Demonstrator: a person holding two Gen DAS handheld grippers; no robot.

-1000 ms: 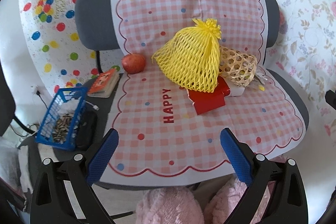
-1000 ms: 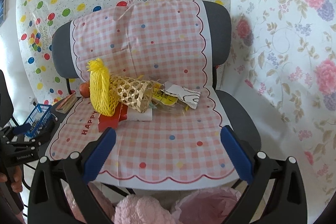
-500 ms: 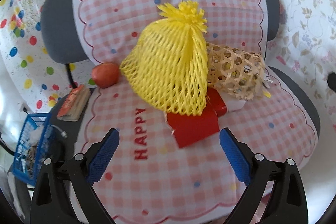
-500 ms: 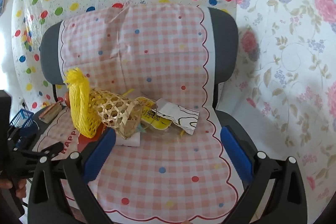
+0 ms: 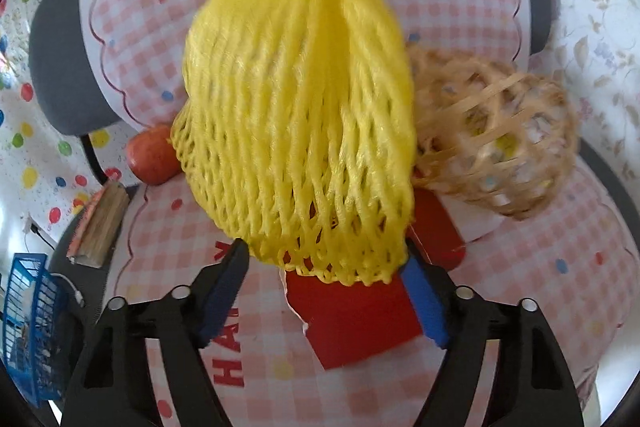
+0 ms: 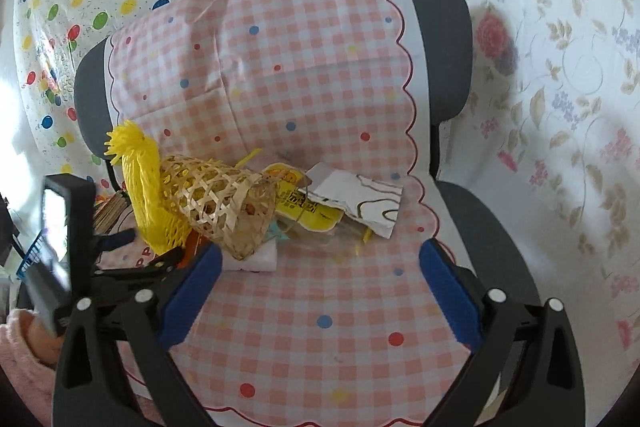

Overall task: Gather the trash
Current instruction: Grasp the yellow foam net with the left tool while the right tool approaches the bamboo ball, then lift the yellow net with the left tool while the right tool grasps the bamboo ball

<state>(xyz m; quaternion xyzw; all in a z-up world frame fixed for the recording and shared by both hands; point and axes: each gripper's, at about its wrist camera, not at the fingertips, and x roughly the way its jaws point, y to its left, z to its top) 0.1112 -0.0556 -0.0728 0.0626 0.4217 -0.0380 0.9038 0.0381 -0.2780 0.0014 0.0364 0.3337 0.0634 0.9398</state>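
Pink gingham cloth (image 5: 520, 287) covers a grey chair (image 5: 60, 67) against dotted and floral wall sheets. Left wrist view: yellow foam net (image 5: 296, 115) stands mid-seat on a red card (image 5: 356, 311), woven bamboo cone (image 5: 496, 143) touching its right side, apple (image 5: 150, 155) at its left. Book (image 5: 100, 223) and blue basket (image 5: 28, 331) lie far left. Left hand-held gripper (image 5: 324, 267), jaws partly apart, flanks the net's lower edge; contact unclear.

Right wrist view: same chair; net at left, cone beside it, yellow wrapper (image 6: 304, 203) and white paper scrap (image 6: 356, 195) to the right. Right hand-held gripper (image 6: 320, 267) spread wide, holding nothing, above the near seat.
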